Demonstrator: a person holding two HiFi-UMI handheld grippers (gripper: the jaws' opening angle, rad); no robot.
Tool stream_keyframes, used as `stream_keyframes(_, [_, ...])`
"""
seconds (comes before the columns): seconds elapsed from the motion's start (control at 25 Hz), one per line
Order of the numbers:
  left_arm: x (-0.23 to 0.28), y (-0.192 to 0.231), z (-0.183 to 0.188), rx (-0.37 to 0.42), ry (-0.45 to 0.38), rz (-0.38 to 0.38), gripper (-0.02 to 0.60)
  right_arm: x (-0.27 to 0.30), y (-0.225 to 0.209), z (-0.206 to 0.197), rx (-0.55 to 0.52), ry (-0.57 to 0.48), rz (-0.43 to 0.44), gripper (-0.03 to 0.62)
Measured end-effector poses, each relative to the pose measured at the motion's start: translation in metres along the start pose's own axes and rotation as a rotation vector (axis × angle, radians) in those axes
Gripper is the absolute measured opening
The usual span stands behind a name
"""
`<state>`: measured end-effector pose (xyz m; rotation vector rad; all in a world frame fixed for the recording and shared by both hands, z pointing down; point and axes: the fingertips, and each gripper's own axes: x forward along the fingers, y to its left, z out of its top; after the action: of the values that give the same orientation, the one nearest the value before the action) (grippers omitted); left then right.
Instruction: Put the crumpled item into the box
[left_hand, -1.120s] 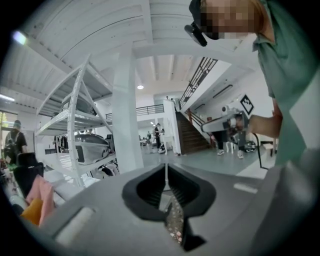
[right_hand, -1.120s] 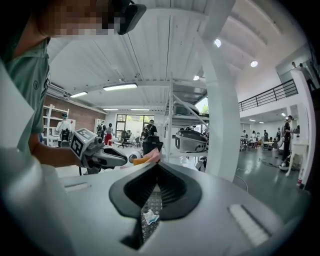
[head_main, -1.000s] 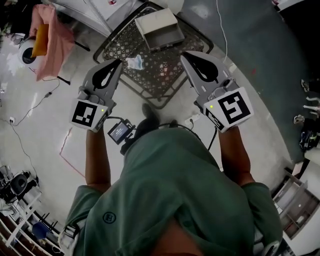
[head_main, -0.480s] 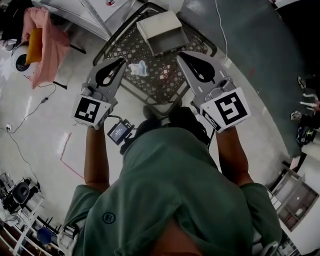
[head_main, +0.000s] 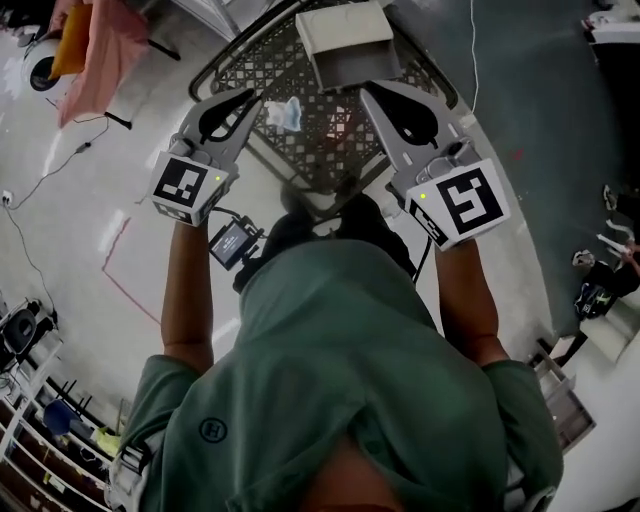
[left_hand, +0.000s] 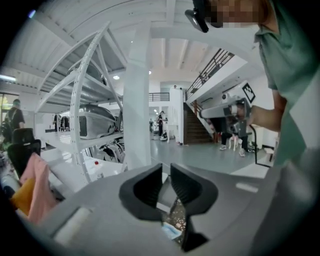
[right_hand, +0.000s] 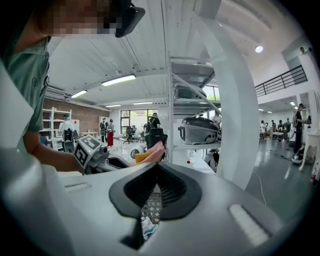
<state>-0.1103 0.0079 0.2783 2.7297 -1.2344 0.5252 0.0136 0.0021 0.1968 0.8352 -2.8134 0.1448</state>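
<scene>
Found the crumpled item (head_main: 284, 113) lying on the lattice table (head_main: 322, 142), short of the open box (head_main: 345, 45) and not touching it, roughly between the two grippers in the head view. Noted the left gripper (head_main: 250, 96) just beside the item, jaws narrowly parted and lately opening, with nothing pinched between them. Recorded the right gripper (head_main: 370, 92) near the box's front corner, jaws pressed together at the tips and holding nothing.
</scene>
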Motion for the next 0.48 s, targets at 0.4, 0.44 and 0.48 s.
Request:
stream_keyframes(0.4, [0.017, 0.056, -0.05, -0.074, 0.054, 0.017, 0.054, 0.072, -0.012, -0.017, 0.026, 0.08, 0.074, 0.008])
stream_keyframes(0.44, [0.02, 0.059, -0.054, -0.082, 0.059, 0.017, 0.054, 0.077, -0.013, -0.018, 0.028, 0.086, 0.079, 0.008])
stream_keyframes(0.48, [0.022, 0.063, -0.058, -0.09, 0.065, 0.016, 0.054, 0.082, -0.014, -0.02, 0.029, 0.092, 0.084, 0.008])
